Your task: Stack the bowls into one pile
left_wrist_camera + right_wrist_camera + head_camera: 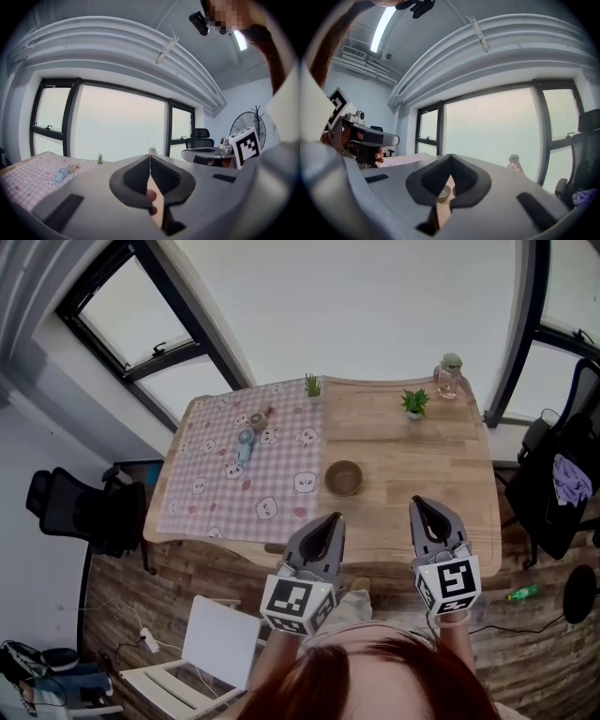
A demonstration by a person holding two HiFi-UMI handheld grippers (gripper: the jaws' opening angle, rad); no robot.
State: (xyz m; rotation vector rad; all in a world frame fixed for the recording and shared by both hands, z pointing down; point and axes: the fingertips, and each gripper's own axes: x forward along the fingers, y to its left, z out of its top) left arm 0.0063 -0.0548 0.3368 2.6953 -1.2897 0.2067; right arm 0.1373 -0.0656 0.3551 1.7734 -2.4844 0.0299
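One bowl (344,477) on open table (431,456), left tool (332,519) and right tool (420,504) pressed together, over near edge

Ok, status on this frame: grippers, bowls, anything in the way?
Left gripper and right gripper both shut, empty, at the near table edge. One brown bowl seen, on bare wood ahead. Nothing between; small items off on checked cloth.

Soft, even daylight comes in through the tall black-framed windows (117,124), whose panes wash out to milky white. A long white ceiling strip light (383,26) glares in the right gripper view. The light wooden bench (422,460) is evenly lit, with only faint shadows. Both gripper views bend strongly at the edges and darken to black corners. Up close, the grey left hand-held gripper (149,155) and right hand-held gripper (451,155) look soft.
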